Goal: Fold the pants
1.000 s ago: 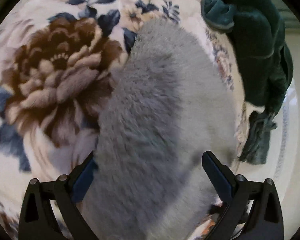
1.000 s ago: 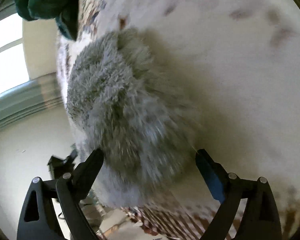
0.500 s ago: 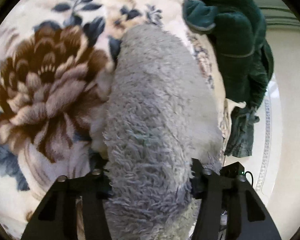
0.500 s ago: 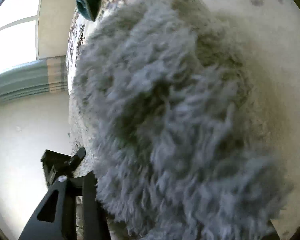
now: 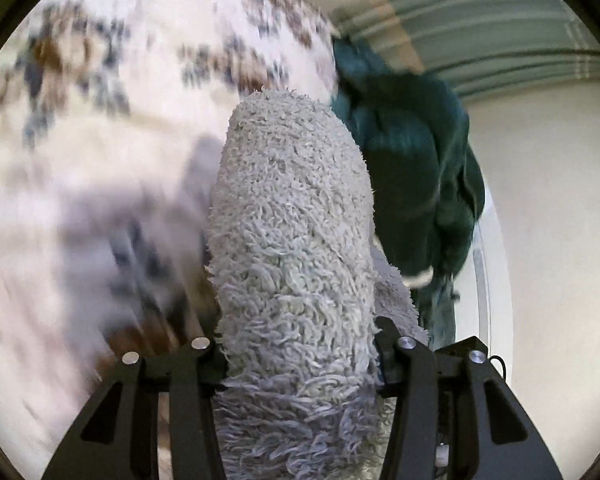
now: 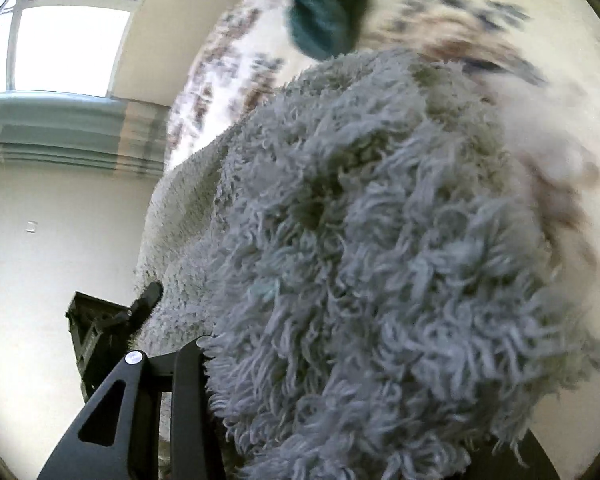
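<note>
The pants are fluffy grey fleece (image 5: pixel 296 232). In the left wrist view they run from between my fingers up the middle of the frame, lifted off the floral blanket (image 5: pixel 100 120). My left gripper (image 5: pixel 300 360) is shut on the grey pants. In the right wrist view the same grey pants (image 6: pixel 360 260) fill most of the frame. My right gripper (image 6: pixel 340 380) is shut on them; its left finger (image 6: pixel 184 392) shows and the right one is hidden by the fleece.
A dark green garment (image 5: pixel 416 168) lies bunched beside the pants on the blanket's edge; it also shows at the top of the right wrist view (image 6: pixel 324 8). A striped curtain (image 5: pixel 480 32), a window (image 6: pixel 60 40) and pale floor (image 6: pixel 40 260) lie beyond.
Both grippers closed on the grey pants and then lifted them off the blanket. The background is now blurred from the motion.
</note>
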A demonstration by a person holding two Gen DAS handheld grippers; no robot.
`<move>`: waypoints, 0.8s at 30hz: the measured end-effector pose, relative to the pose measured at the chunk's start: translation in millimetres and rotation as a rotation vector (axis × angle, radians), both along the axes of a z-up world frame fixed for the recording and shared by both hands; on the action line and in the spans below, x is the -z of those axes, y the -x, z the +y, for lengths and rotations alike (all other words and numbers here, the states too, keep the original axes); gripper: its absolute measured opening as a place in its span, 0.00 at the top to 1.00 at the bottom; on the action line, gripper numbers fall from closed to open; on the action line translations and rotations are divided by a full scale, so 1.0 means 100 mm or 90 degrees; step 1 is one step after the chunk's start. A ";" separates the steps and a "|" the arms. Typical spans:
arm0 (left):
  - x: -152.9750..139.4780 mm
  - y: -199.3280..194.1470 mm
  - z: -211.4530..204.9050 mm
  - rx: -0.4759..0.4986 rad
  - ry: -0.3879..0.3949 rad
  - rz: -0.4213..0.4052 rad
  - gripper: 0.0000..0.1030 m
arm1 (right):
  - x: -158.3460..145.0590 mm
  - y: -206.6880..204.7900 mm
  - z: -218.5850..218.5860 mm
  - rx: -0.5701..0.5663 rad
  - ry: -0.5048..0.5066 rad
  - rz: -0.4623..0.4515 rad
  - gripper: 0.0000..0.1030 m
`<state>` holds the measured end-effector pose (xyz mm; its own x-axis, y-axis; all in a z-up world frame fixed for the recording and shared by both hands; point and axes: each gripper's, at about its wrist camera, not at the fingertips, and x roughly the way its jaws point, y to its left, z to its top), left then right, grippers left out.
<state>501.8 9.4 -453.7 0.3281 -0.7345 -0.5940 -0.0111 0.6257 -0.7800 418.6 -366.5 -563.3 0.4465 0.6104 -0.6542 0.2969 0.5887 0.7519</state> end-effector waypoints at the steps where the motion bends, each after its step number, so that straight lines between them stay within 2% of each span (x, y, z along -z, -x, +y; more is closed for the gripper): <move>1: -0.01 -0.19 0.12 -0.005 -0.002 -0.008 0.56 | -0.06 -0.22 0.14 0.001 0.001 -0.010 0.58; 7: -0.01 -1.43 0.91 -0.039 -0.032 -0.051 0.56 | -0.14 -1.79 1.06 -0.018 -0.005 -0.069 0.58; 10: 0.20 -1.92 1.24 -0.067 -0.055 -0.063 0.56 | -0.03 -2.56 1.50 -0.037 0.011 -0.089 0.57; 11: 0.31 -2.05 1.32 -0.073 -0.073 -0.059 0.55 | 0.06 -2.80 1.66 -0.048 0.025 -0.092 0.54; 12: 0.47 -2.18 1.40 -0.076 -0.110 -0.049 0.52 | 0.17 -2.98 1.76 -0.056 0.042 -0.082 0.50; 13: 0.62 -2.27 1.47 -0.075 -0.152 -0.030 0.52 | 0.31 -3.16 1.88 -0.064 0.063 -0.059 0.41; 14: 0.75 -2.33 1.54 -0.074 -0.184 -0.002 0.52 | 0.49 -3.29 1.97 -0.072 0.085 -0.022 0.38; 15: 0.90 -2.36 1.60 -0.067 -0.212 0.028 0.48 | 0.63 -3.38 2.05 -0.082 0.097 0.010 0.38; 16: 0.98 -2.34 1.66 -0.059 -0.215 0.032 0.45 | 0.74 -3.48 2.11 -0.089 0.109 0.037 0.34; 17: 1.00 -2.28 1.69 -0.054 -0.218 0.022 0.37 | 0.81 -3.47 2.14 -0.094 0.118 0.051 0.26; 18: 0.98 -2.20 1.70 -0.047 -0.230 0.011 0.33 | 0.81 -3.43 2.14 -0.095 0.128 0.051 0.24; 20: 0.94 -2.05 1.72 -0.039 -0.244 0.009 0.29 | 0.74 -3.36 2.15 -0.095 0.173 0.046 0.15; 24: 0.79 -1.89 1.70 -0.038 -0.287 0.013 0.18 | 0.51 -3.21 2.15 -0.083 0.298 0.052 0.09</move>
